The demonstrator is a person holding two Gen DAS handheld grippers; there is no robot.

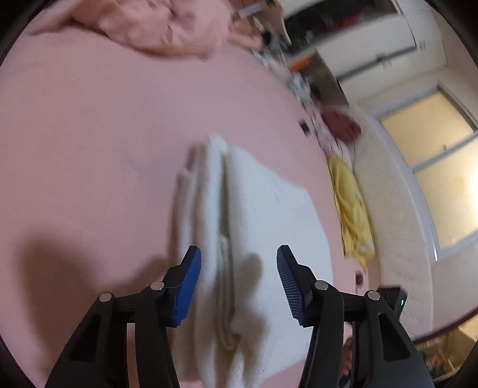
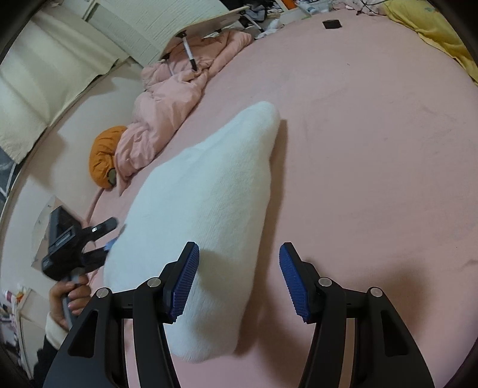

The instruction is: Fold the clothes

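A folded white fleecy garment [image 1: 239,226] lies on the pink bed sheet [image 1: 89,149]. In the left wrist view its stacked folded edges face me. My left gripper [image 1: 238,283] is open just above its near end, with a blue pad on each side and nothing held. In the right wrist view the same garment [image 2: 203,215] is a smooth white mound. My right gripper [image 2: 239,283] is open and empty over its near right edge. The left gripper [image 2: 98,238] also shows there at the garment's left end, held in a hand.
A crumpled pink quilt [image 2: 176,104] and an orange bundle [image 2: 103,155] lie at the bed's far left. A yellow cloth [image 1: 352,209] lies along the bed edge by the wall and window. A small black square [image 2: 331,24] sits on the sheet. Clutter lies beyond the bed.
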